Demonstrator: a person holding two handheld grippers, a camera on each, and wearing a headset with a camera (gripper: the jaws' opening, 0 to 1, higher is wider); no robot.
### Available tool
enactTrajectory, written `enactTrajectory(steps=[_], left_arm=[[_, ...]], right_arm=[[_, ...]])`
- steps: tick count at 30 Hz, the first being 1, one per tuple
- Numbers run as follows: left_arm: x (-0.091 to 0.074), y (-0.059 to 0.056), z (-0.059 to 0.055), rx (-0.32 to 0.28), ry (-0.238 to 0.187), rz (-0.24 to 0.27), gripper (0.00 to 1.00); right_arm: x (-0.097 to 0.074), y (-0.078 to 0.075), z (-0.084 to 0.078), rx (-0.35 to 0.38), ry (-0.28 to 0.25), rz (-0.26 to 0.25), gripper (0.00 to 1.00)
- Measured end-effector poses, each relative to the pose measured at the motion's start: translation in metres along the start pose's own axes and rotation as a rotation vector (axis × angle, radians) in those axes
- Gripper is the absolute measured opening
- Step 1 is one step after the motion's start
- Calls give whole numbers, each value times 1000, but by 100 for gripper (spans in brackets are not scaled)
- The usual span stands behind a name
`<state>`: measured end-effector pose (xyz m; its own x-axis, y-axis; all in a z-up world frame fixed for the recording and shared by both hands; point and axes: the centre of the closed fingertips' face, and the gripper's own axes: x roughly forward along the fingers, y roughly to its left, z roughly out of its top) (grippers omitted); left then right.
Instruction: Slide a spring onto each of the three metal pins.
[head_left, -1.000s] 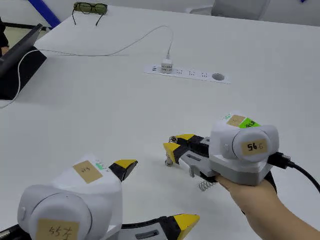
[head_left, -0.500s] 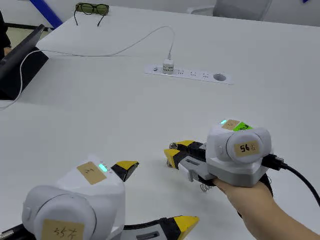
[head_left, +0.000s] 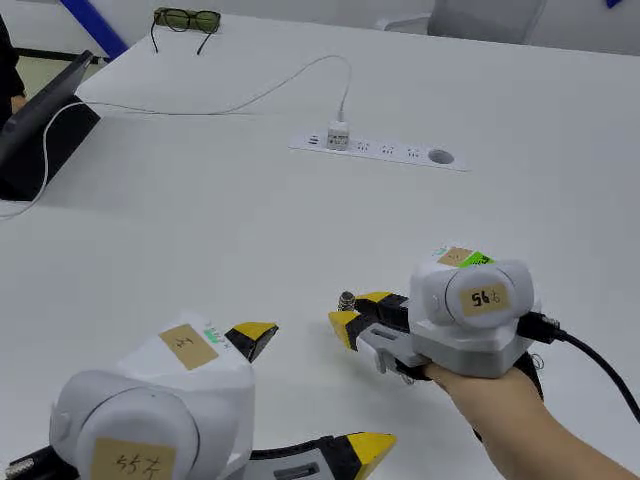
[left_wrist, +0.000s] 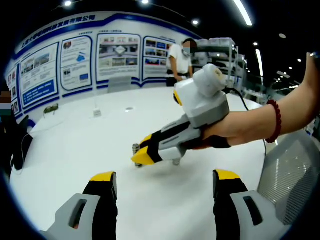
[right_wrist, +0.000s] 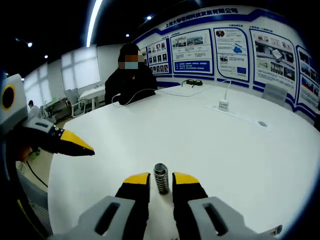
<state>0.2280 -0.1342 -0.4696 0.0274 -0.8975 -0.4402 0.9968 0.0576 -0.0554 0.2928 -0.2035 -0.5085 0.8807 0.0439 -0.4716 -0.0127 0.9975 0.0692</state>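
White tabletop (head_left: 200, 230) lies under you. Your right gripper (right_wrist: 161, 176) has dipped lower, jaws pinched on the small coiled metal spring (right_wrist: 160, 181), which stands upright between them. Your left gripper (left_wrist: 165, 175) gapes empty. Pickup looks begun.

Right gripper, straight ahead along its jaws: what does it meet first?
The upright pin with a spring on it, almost at once: it stands at the right gripper's tips, a jaw on either side. Whether the jaws touch it is unclear. Beyond it lies bare table.
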Motion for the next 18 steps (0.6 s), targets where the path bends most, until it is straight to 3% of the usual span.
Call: enactTrajectory(steps=[6, 18], left_arm=[[0, 0, 0, 18, 9, 7, 80], [3, -6, 11, 53, -11, -5, 80]], right_arm=[[-13, 1, 22, 27, -63, 5, 23], [-44, -8, 38, 39, -84, -31, 38]])
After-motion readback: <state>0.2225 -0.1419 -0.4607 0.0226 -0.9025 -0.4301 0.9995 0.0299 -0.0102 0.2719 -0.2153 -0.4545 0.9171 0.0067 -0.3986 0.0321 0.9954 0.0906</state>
